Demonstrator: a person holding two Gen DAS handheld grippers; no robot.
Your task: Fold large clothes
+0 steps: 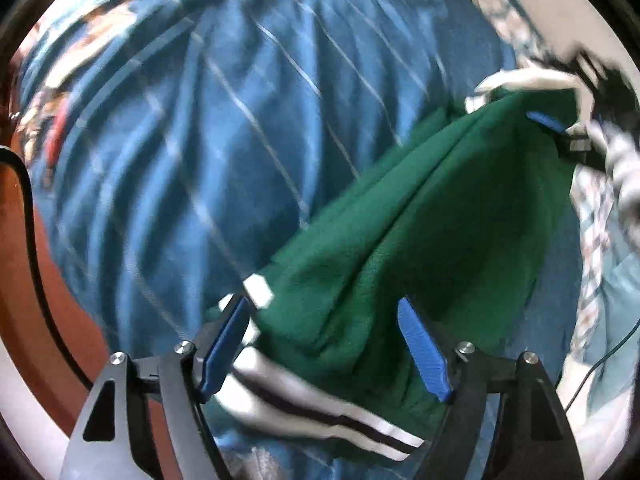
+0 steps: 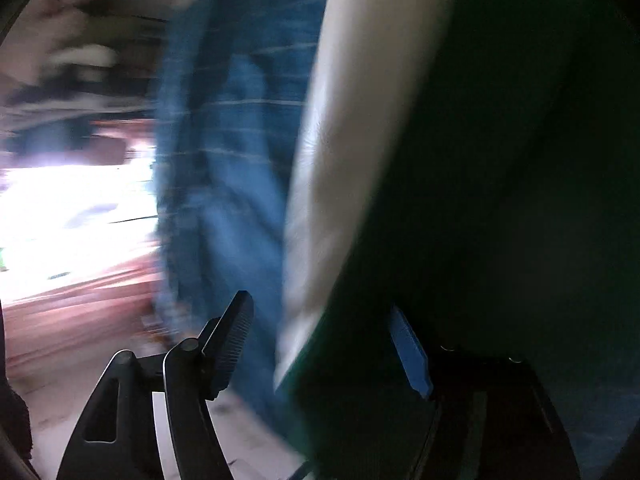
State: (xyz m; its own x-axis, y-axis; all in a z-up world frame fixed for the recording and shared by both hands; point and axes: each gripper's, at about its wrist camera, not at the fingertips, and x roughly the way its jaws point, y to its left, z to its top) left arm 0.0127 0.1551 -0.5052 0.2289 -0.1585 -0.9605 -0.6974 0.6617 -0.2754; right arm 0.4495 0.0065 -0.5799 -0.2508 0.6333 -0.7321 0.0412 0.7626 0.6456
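A dark green garment [image 1: 420,216] with a white and black striped band [image 1: 320,404] hangs stretched in the air over a blue striped bedspread [image 1: 208,128]. My left gripper [image 1: 324,344] has its jaws spread wide, with the garment's striped end lying between them. My right gripper [image 2: 320,344] also has its jaws spread wide, with the green cloth [image 2: 480,200] and its white band [image 2: 348,128] draped between them. The right gripper also shows far off in the left wrist view [image 1: 552,120] at the garment's other end. Both views are blurred.
The bedspread covers a bed with a reddish wooden edge [image 1: 24,264] at the left. A black cable [image 1: 32,240] runs along it. Patterned light cloth [image 1: 596,232] lies at the right. A bright blurred floor area [image 2: 72,208] shows at the left of the right wrist view.
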